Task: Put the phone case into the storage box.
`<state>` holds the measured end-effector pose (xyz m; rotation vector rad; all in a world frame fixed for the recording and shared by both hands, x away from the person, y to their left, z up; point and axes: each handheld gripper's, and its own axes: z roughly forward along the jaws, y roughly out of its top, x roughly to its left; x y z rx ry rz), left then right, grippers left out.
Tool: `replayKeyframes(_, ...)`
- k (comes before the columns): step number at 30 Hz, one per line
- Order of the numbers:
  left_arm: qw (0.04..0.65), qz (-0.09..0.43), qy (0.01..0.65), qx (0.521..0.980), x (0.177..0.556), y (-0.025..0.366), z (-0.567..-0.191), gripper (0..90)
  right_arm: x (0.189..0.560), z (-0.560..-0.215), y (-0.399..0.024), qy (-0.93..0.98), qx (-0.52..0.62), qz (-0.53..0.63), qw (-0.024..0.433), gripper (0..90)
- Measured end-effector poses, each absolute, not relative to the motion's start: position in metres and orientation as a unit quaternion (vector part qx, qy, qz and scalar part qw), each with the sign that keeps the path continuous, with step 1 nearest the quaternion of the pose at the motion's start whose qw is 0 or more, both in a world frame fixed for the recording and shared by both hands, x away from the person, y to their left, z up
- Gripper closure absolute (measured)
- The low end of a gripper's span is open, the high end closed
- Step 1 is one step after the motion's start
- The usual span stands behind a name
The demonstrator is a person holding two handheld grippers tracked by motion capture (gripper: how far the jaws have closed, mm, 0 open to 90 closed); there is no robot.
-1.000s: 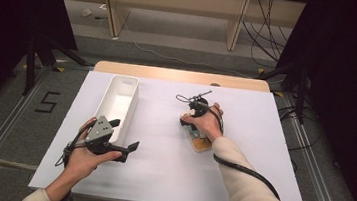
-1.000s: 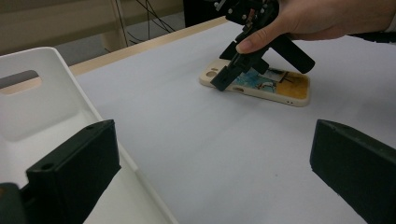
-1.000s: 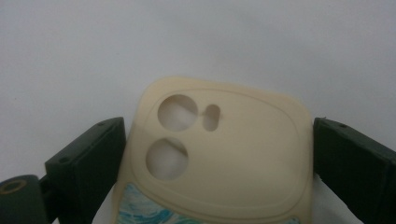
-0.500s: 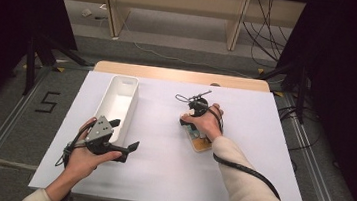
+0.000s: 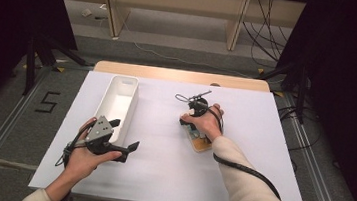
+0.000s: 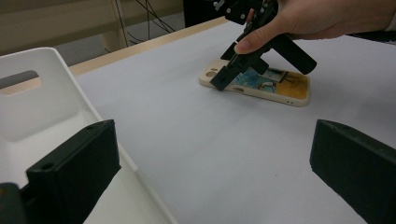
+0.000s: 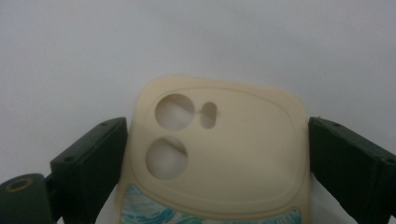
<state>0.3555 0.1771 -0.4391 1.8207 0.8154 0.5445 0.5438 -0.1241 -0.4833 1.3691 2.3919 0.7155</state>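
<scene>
The cream phone case (image 7: pixel 215 154) lies flat on the white table (image 5: pixel 158 179), to the right of the white bin (image 5: pixel 115 105) and apart from it. The right gripper (image 7: pixel 215 158) stands over the end of the case with the camera holes, one jaw at each long side, pinching it. The left gripper (image 6: pixel 215 172) is held beside the near end of the bin, its jaws wide apart with nothing between them.

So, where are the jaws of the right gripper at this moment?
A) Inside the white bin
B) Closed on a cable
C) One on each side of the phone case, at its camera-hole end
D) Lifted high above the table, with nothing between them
C: in the right gripper view the two black jaws of the right gripper stand on either side of the phone case, which lies on the table.
</scene>
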Motion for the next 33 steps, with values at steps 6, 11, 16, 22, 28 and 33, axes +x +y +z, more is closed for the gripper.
replayKeyframes(6, 0.512, 0.226, 0.339, 0.756, 0.3556, 0.1771, -0.4392, 0.8, 0.5433, -0.4832, -0.1243, 0.828, 0.479, 0.25, 0.148, 9.3)
replayKeyframes(11, 0.512, 0.226, 0.339, 0.756, 0.3556, 0.1771, -0.4391, 0.8, 0.5431, -0.4829, -0.1249, 0.823, 0.485, 0.255, 0.148, 10.0)
replayKeyframes(16, 0.512, 0.226, 0.339, 0.756, 0.3556, 0.1772, -0.4392, 0.8, 0.5426, -0.482, -0.1258, 0.818, 0.492, 0.26, 0.144, 10.6)
replayKeyframes(22, 0.512, 0.226, 0.34, 0.756, 0.3557, 0.1771, -0.4393, 0.8, 0.5417, -0.4815, -0.1269, 0.814, 0.497, 0.266, 0.142, 11.0)
replayKeyframes(28, 0.512, 0.226, 0.339, 0.756, 0.3555, 0.177, -0.4391, 0.8, 0.5402, -0.4782, -0.1293, 0.809, 0.499, 0.277, 0.143, 11.2)
replayKeyframes(33, 0.512, 0.226, 0.34, 0.756, 0.3556, 0.1769, -0.4392, 0.8, 0.539, -0.474, -0.1311, 0.806, 0.497, 0.287, 0.144, 11.3)
